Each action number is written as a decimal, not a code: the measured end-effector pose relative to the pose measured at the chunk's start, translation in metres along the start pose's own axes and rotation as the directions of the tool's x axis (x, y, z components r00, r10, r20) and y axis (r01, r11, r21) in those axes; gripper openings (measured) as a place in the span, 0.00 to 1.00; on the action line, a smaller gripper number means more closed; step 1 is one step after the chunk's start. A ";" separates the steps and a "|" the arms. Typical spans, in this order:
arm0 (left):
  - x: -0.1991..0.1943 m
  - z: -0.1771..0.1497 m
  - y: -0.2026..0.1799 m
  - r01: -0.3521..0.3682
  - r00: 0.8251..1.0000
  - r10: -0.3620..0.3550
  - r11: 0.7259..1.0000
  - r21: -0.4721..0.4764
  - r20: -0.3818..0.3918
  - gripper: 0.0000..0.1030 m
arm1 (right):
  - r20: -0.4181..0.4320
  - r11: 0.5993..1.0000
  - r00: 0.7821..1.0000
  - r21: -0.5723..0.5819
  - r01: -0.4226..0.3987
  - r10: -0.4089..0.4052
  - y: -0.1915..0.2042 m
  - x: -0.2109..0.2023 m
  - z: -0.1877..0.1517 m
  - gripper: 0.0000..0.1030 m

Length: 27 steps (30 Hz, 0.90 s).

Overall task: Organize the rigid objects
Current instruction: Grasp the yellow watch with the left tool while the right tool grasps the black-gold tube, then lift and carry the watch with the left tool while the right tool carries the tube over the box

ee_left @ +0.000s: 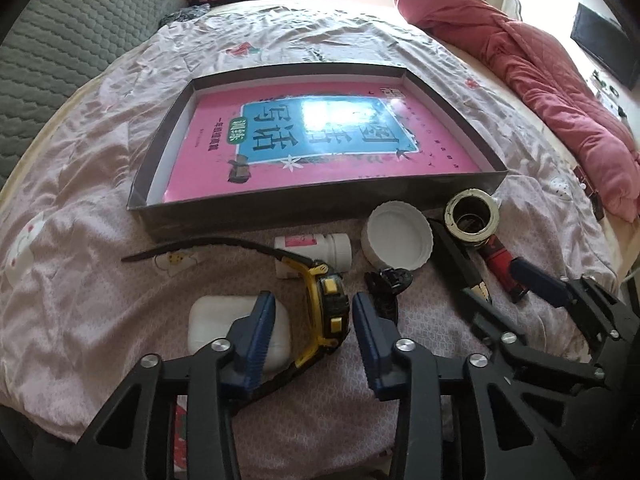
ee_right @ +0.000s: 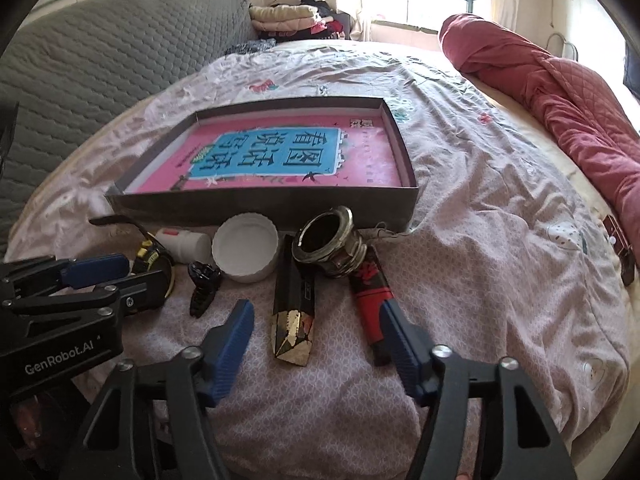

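A shallow dark box (ee_left: pixel 304 204) (ee_right: pixel 256 206) with a pink book (ee_left: pixel 320 140) in it lies on the bed. In front of it lie a yellow-black tape measure (ee_left: pixel 326 312), a white case (ee_left: pixel 218 324), a white pill bottle (ee_left: pixel 320 250), a white lid (ee_left: pixel 396 236) (ee_right: pixel 245 252), a black clip (ee_right: pixel 204 282), a metal fitting (ee_right: pixel 328 240), a black-gold box (ee_right: pixel 294 320) and a red-black box (ee_right: pixel 370 288). My left gripper (ee_left: pixel 310 314) is open around the tape measure. My right gripper (ee_right: pixel 316 328) is open around the black-gold box.
A rolled red quilt (ee_right: pixel 560 92) lies along the right side of the bed. A grey quilted headboard (ee_right: pixel 100 52) stands at the left. Folded clothes (ee_right: pixel 288 16) are stacked at the far end. The pink patterned sheet (ee_right: pixel 480 208) spreads to the right.
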State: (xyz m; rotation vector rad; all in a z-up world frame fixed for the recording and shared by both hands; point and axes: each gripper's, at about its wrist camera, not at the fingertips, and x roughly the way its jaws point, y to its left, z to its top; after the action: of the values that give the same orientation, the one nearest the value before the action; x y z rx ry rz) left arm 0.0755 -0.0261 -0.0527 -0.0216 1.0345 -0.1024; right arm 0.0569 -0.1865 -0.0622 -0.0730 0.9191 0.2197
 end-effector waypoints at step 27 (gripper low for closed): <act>0.019 0.008 -0.002 -0.021 0.999 0.021 1.000 0.013 -0.028 0.21 | -0.012 0.997 0.997 0.006 -0.076 0.077 0.001 0.027 0.008 0.24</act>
State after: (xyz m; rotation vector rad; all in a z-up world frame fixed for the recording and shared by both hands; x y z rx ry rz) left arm 0.0923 -0.0304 -0.0650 0.0025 1.0617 -0.0904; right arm 0.0789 -0.1796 -0.0785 -0.0338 0.9355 0.2879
